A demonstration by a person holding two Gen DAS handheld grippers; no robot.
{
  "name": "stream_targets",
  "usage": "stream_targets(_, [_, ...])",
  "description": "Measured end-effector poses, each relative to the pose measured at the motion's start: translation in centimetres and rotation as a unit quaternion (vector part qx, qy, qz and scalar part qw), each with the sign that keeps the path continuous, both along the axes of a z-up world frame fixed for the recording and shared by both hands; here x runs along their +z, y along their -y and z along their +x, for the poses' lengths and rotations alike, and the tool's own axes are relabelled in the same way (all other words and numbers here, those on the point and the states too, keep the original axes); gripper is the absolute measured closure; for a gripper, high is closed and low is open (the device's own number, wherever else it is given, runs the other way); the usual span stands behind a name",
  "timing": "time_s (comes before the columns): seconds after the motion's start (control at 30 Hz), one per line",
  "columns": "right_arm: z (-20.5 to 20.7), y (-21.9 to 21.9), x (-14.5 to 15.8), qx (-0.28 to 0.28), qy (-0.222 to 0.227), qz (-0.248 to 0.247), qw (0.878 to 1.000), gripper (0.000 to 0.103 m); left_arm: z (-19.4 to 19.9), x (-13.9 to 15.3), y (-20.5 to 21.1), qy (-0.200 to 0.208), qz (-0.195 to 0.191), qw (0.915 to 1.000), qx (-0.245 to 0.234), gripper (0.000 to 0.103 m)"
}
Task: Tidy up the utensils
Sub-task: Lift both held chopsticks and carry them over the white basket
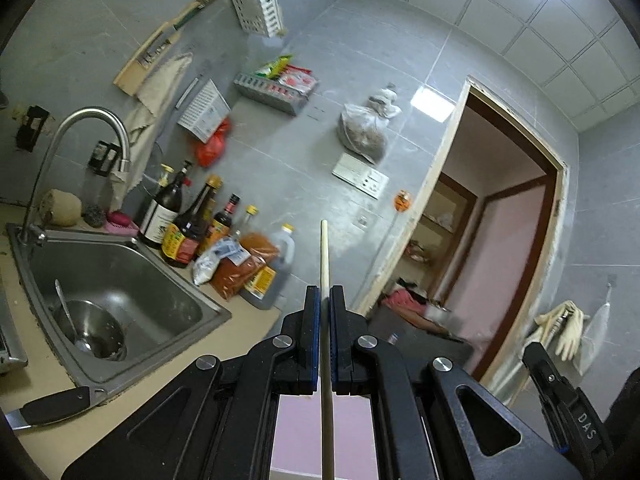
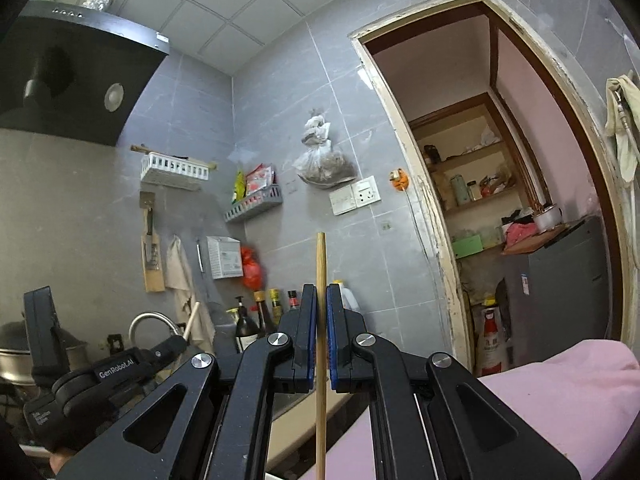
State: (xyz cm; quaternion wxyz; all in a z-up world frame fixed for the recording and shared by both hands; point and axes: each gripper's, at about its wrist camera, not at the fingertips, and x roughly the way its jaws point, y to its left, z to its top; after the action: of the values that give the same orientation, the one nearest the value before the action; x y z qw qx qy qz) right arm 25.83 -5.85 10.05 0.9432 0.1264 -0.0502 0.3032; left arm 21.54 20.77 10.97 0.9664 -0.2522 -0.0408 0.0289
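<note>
My left gripper is shut on a pale wooden chopstick that sticks up past its fingertips, in front of the grey tiled wall. My right gripper is shut on a darker wooden chopstick, also standing upright. In the right wrist view the left gripper shows at lower left with its chopstick tip poking out. A white slotted basket hangs on the wall. In the steel sink a metal bowl holds a spoon.
Sauce bottles and bags stand to the right of the sink, with a curved faucet behind it. A black-handled knife lies on the counter's near edge. A black range hood and a pot are at left, an open doorway at right.
</note>
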Motion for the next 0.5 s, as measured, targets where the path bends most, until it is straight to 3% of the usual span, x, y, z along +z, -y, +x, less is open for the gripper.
stream_targets(0.5, [0.7,-0.5,-2.5,0.011,-0.028,-0.014,0.999,0.1,-0.6,-2.6,0.8,0.013,0.009,0.9985,0.053,0.101])
